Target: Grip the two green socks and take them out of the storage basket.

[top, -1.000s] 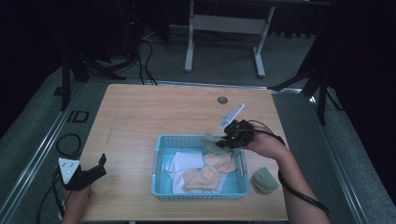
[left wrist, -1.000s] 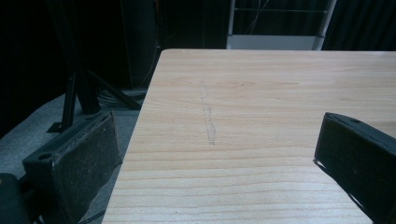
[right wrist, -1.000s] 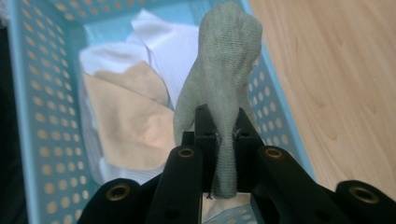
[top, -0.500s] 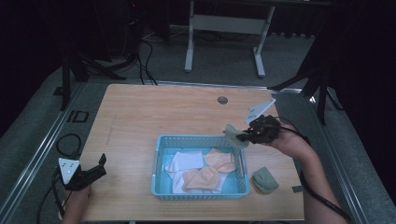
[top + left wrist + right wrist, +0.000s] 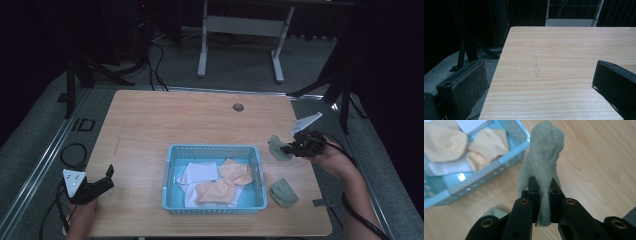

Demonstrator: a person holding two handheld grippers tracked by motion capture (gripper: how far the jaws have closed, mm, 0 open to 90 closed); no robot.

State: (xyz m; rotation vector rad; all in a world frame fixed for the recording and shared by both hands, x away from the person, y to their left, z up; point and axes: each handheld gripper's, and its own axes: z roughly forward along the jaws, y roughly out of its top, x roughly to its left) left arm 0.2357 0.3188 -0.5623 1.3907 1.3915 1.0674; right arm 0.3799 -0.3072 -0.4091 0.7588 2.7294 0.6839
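Wooden table (image 5: 165,125) carries everything, with the blue basket (image 5: 215,151) as the marker. Well left of the basket, the left gripper (image 5: 102,181) rests near the table's front edge, jaws wide and empty. Inside the basket lie peach and white cloths (image 5: 222,185). Just right of it, a folded green sock (image 5: 283,192) lies on the wood. Farther right and higher, the right gripper (image 5: 289,148) pinches a second green sock (image 5: 541,170), whose long axis runs straight out from the jaws toward the basket. Dark room, grey floor around.
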